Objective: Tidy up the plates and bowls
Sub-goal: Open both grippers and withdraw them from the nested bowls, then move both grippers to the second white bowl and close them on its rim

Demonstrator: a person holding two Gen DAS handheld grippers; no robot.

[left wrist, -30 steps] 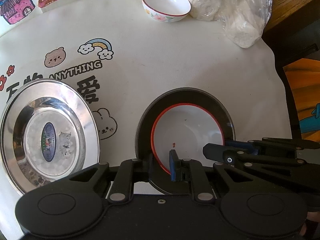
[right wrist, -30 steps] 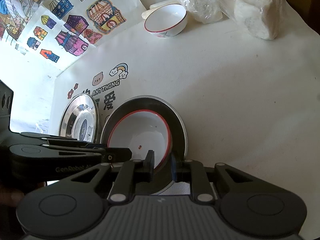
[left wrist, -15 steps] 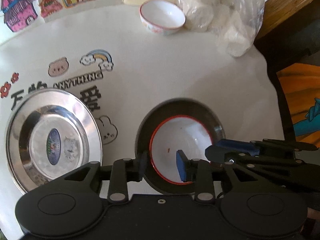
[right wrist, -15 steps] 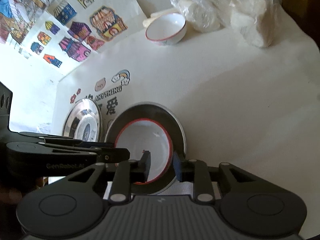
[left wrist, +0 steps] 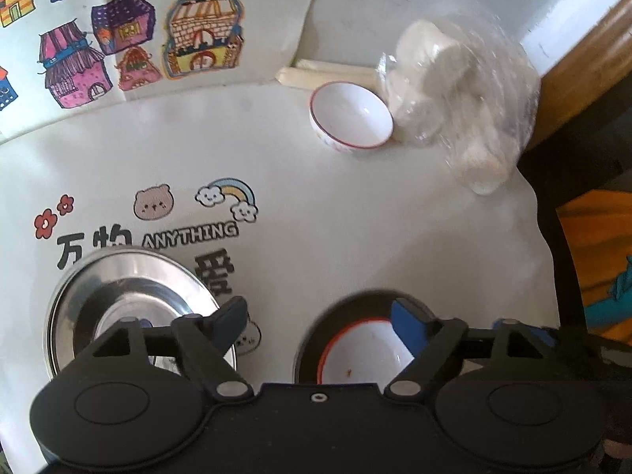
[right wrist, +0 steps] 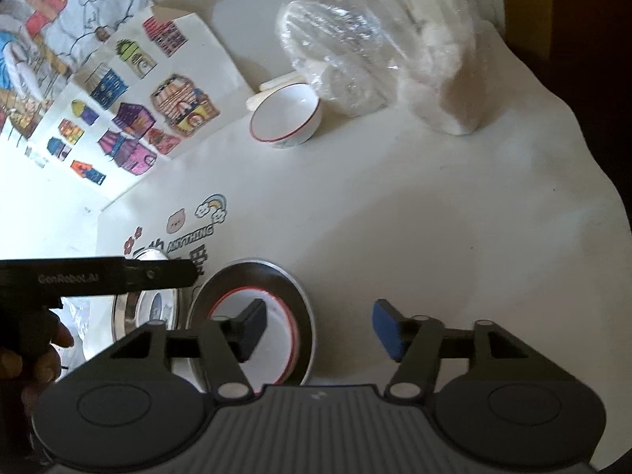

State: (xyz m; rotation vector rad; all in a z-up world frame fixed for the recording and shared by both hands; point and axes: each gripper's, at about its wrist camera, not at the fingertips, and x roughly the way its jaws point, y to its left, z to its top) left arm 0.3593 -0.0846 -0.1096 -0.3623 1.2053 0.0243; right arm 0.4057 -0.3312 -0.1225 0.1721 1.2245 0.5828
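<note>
A white red-rimmed bowl [left wrist: 367, 355] sits inside a dark steel plate [left wrist: 316, 335] on the white tablecloth; both show in the right wrist view, the bowl [right wrist: 272, 328] in the plate [right wrist: 304, 308]. A shiny steel plate [left wrist: 130, 288] lies to its left and shows in the right wrist view [right wrist: 130, 308]. A second red-rimmed bowl [left wrist: 351, 118] stands at the back, also in the right wrist view [right wrist: 286, 116]. My left gripper [left wrist: 320, 318] is open and empty above the plates. My right gripper [right wrist: 320, 330] is open and empty, its left finger over the bowl.
A clear plastic bag of white lumps [left wrist: 462, 106] lies right of the far bowl. Pale sticks [left wrist: 324, 73] lie behind that bowl. Coloured house drawings [left wrist: 118, 35] cover the back wall. The table edge [left wrist: 549, 256] drops off at right.
Both grippers opened wide, let go of the bowl and plate, and lifted back; the bowl stays in the dark plate.
</note>
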